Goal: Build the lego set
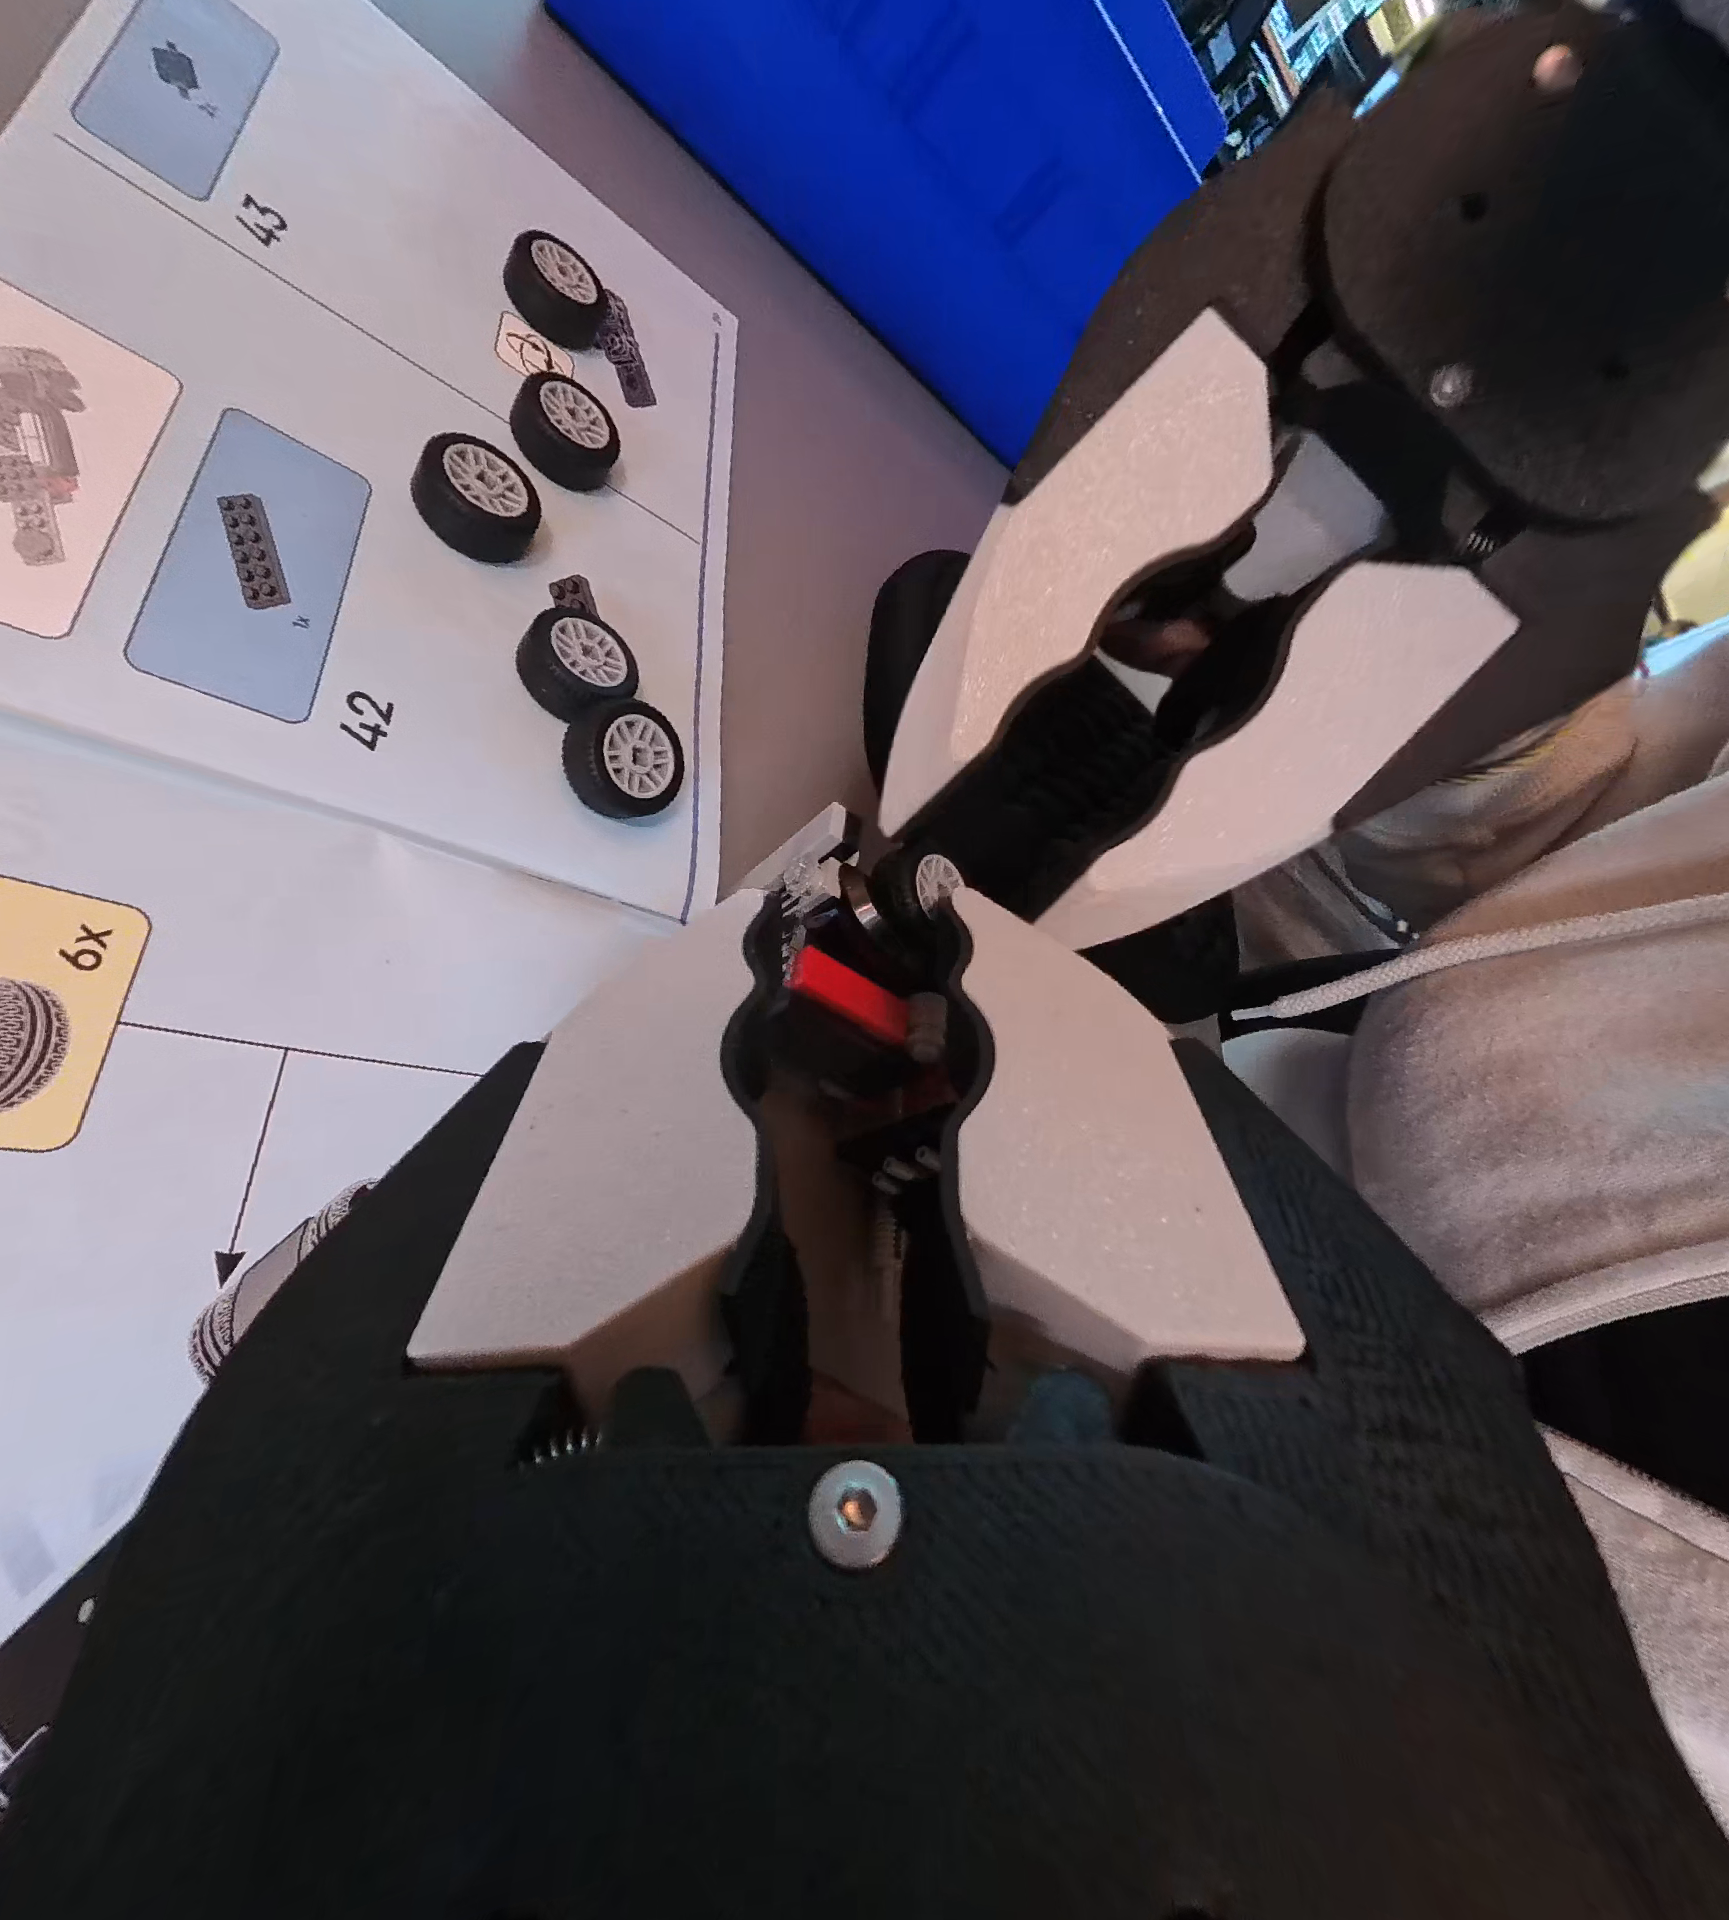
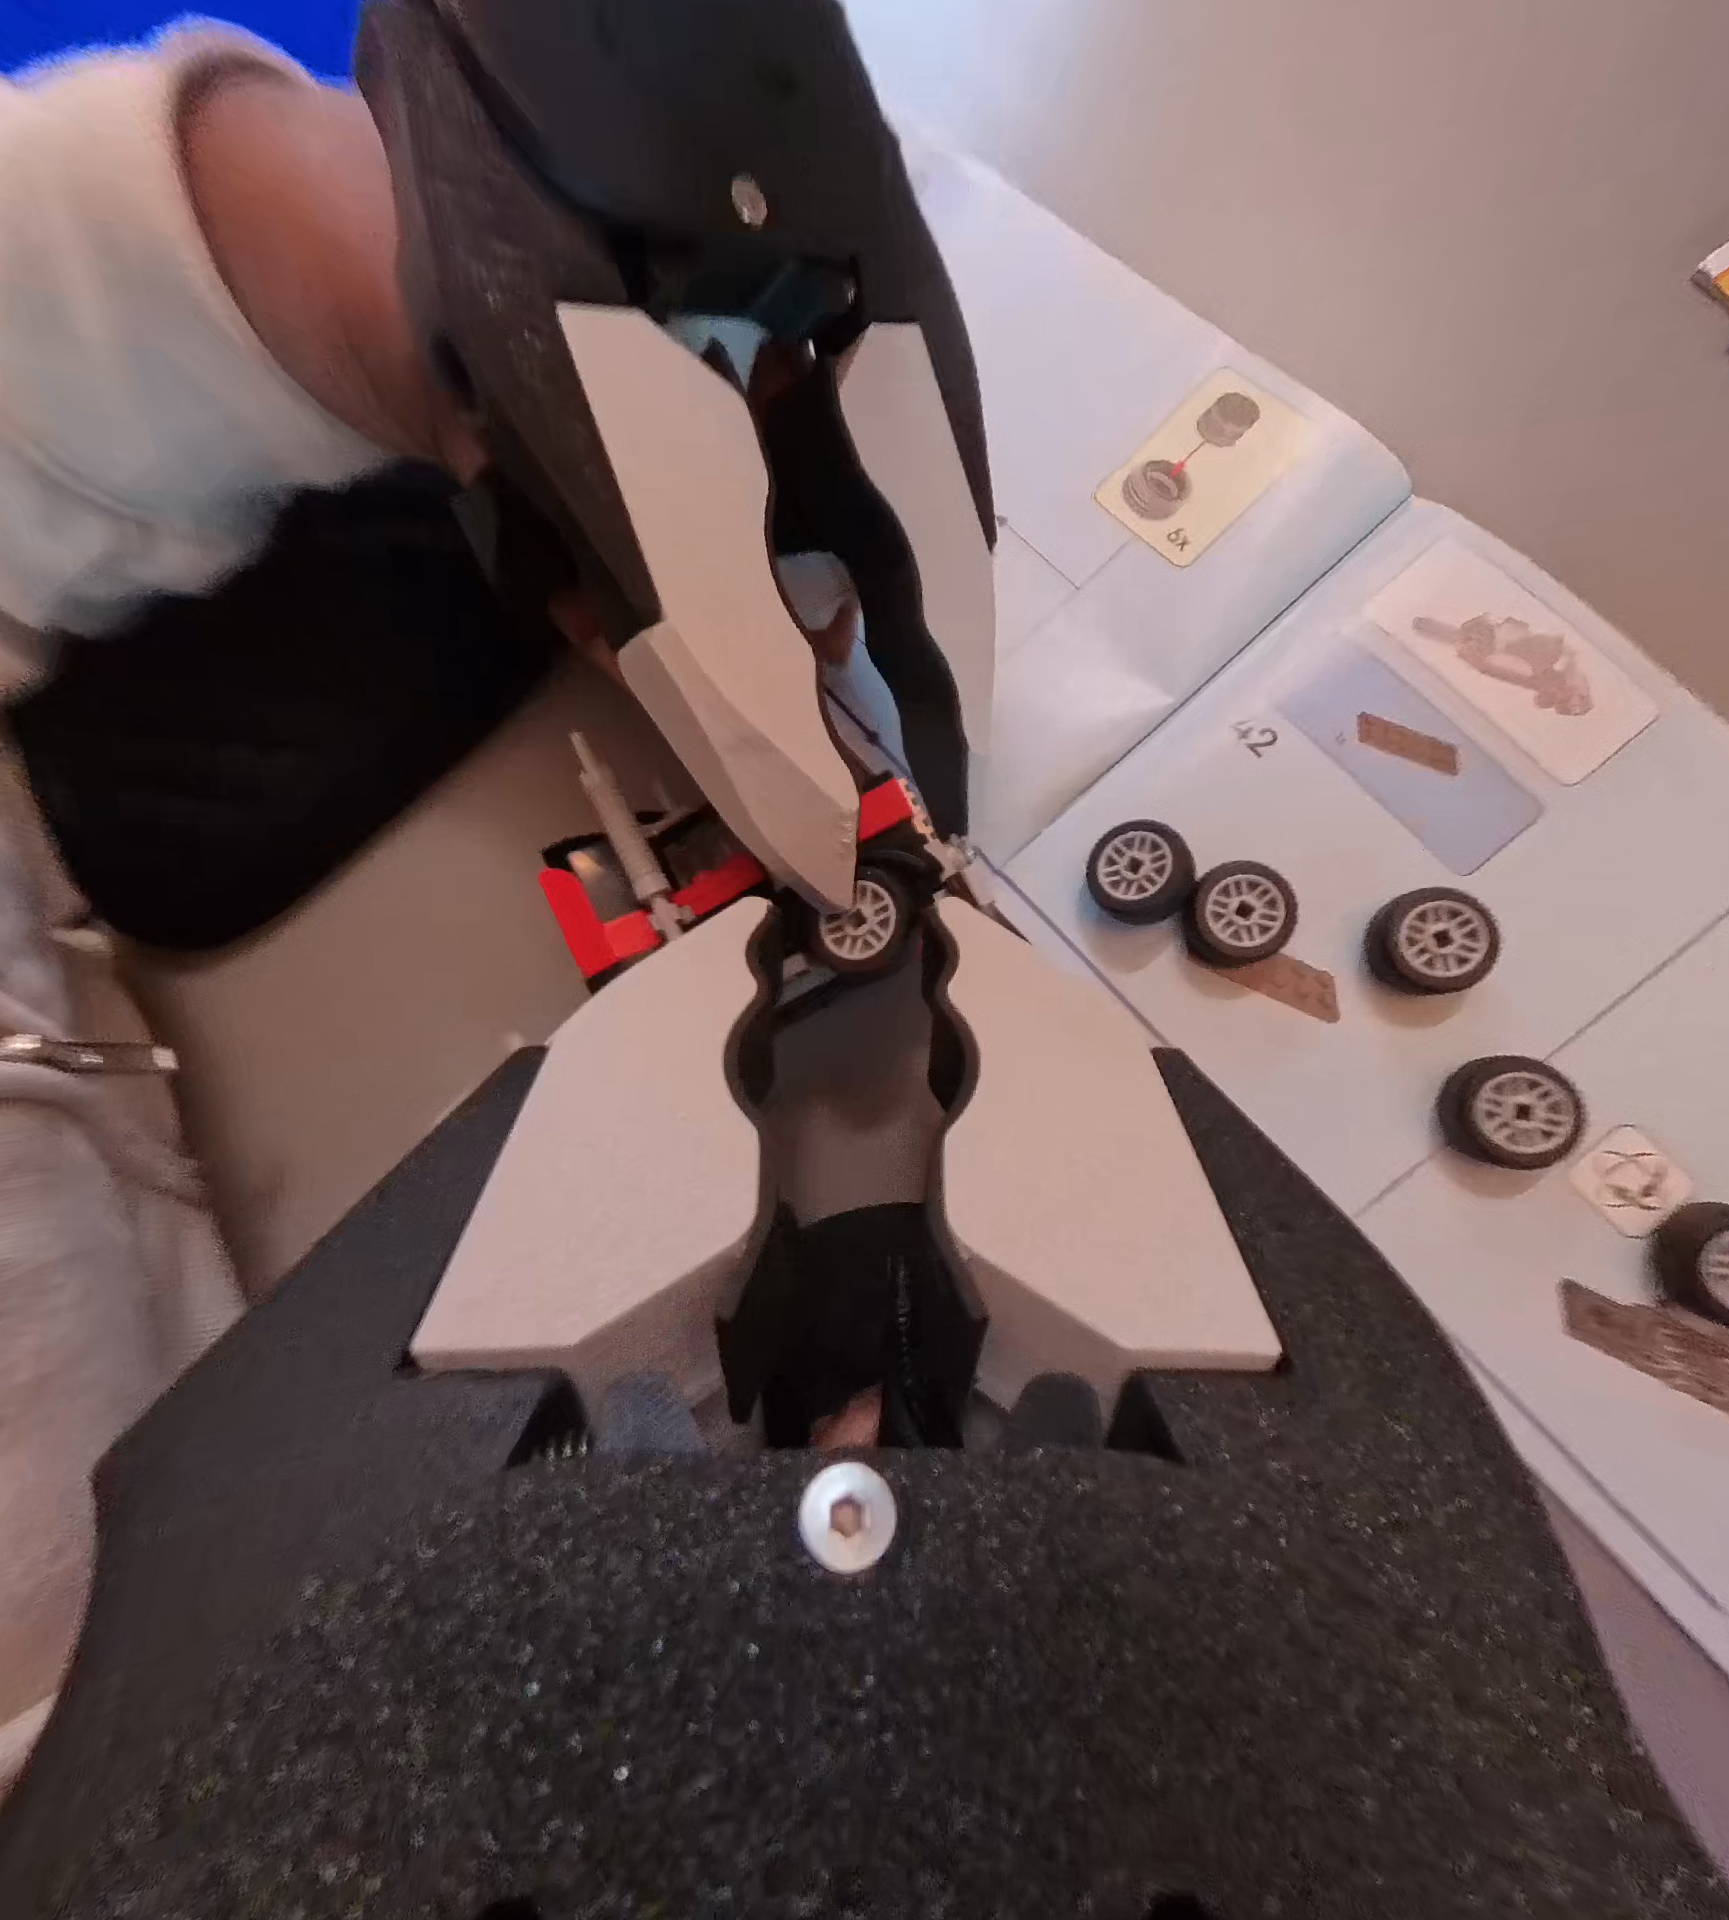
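Observation:
My left gripper point(image 1: 855, 935) is shut on a red and black Lego vehicle model point(image 1: 844, 1000), held above the table edge. My right gripper point(image 2: 855, 930) is shut on a small black tyre with a grey rim point(image 2: 858, 925) and holds it against the side of the model point(image 2: 621, 914). In the left wrist view the right gripper point(image 1: 953, 873) comes in from the upper right with the wheel point(image 1: 927, 883) at its tips. In the right wrist view the left gripper point(image 2: 901, 847) reaches down from above. Most of the model is hidden by the fingers.
An open instruction booklet point(image 1: 320, 644) lies on the grey table, with several loose wheels point(image 1: 475, 497) point(image 2: 1431, 940) and dark grey plates point(image 1: 626, 348) point(image 2: 1660, 1351) on it. A blue box point(image 1: 891, 156) stands behind. A person in a light hoodie point(image 1: 1566, 1039) sits close. The tips of both grippers are at nearly the same place.

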### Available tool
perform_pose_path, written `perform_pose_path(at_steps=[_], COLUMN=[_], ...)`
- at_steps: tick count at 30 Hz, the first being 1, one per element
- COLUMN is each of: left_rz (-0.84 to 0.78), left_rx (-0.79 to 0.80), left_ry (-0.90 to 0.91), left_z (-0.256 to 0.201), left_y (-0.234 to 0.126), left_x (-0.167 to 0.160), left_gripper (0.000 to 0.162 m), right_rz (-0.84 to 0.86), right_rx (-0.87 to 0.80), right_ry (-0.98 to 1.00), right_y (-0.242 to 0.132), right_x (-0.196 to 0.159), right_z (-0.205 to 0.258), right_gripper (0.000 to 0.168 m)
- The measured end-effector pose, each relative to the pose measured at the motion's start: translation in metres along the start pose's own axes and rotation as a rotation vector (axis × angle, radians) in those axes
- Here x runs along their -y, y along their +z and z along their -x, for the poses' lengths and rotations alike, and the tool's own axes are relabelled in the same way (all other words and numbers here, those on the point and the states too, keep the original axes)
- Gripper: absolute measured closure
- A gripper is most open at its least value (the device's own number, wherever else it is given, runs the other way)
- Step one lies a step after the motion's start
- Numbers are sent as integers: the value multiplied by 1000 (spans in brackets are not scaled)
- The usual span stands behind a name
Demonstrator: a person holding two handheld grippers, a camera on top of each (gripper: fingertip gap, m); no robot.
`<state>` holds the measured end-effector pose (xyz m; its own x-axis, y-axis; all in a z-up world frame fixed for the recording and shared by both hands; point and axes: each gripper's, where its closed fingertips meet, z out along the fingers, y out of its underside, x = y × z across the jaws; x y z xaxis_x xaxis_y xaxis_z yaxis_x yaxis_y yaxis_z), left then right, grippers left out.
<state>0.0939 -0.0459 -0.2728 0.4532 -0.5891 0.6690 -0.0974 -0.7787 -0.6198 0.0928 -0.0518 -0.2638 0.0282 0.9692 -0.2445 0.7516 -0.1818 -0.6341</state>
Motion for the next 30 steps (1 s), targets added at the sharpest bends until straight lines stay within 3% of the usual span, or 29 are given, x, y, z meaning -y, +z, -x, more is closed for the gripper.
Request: perform_pose_path(at_steps=[6,24,30], left_rz=[-1,16,22], left_rx=[1,-25,-18], left_ry=[3,6,12], left_z=[0,-1,-1], left_y=[0,1,1], left_x=[0,-2,-2], left_gripper=[134,137,137], right_rz=[-192,-261,-239], right_rx=[208,385,361], right_ry=[301,466,443], right_y=[-8,-6,-5], right_x=[-5,-4,-4], right_z=[-2,-3,-3], right_gripper=[154,159,150])
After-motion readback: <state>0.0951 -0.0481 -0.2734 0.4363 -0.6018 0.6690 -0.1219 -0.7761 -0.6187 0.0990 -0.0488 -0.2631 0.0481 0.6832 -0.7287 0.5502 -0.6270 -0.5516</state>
